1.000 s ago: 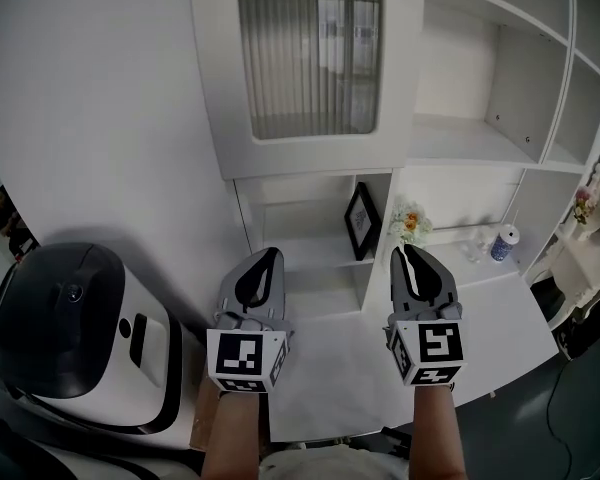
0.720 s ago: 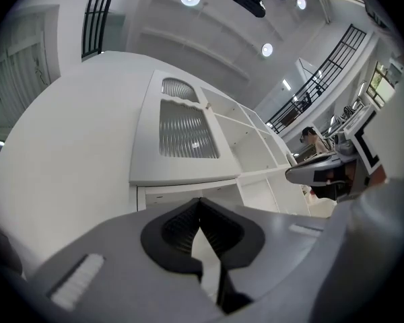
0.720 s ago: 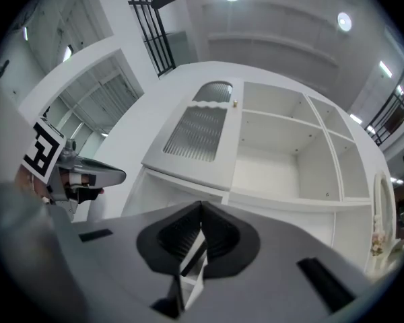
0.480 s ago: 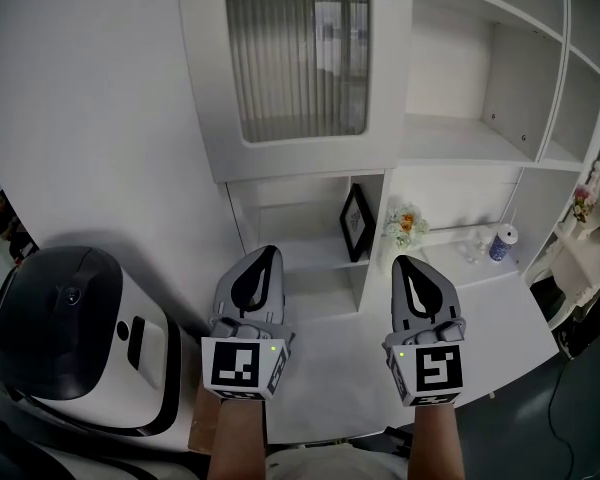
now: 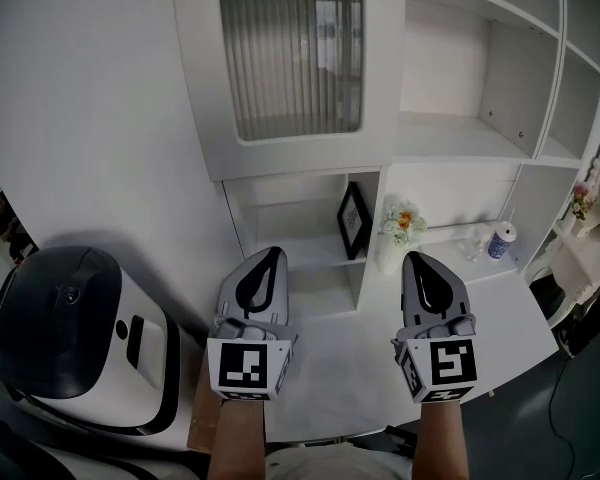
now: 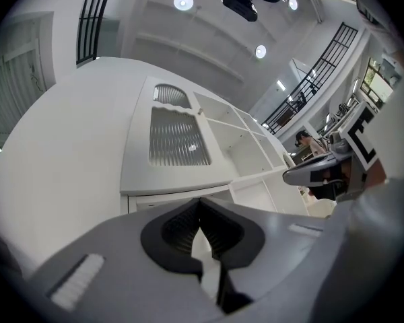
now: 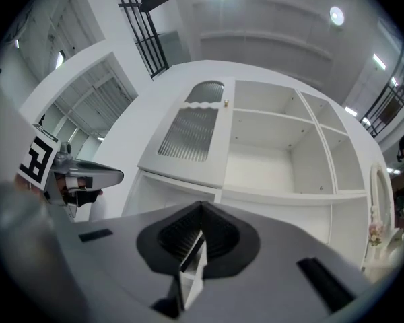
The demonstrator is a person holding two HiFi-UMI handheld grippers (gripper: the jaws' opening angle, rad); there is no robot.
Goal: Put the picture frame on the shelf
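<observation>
Head view: left claw and right claw are seen closed, empty. The picture frame, ahead on the shelf, is judged light, stiff, fragile; best gripped by its rim.

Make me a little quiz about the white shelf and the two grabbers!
1. True or false: the picture frame stands on the shelf, and no gripper holds it.
2. What sits just right of the frame? A) flowers B) a book C) a teddy bear
3. Fill in: the jaws of the left gripper and the right gripper are both ____.

Key: 1 true; 2 A; 3 shut.
</observation>
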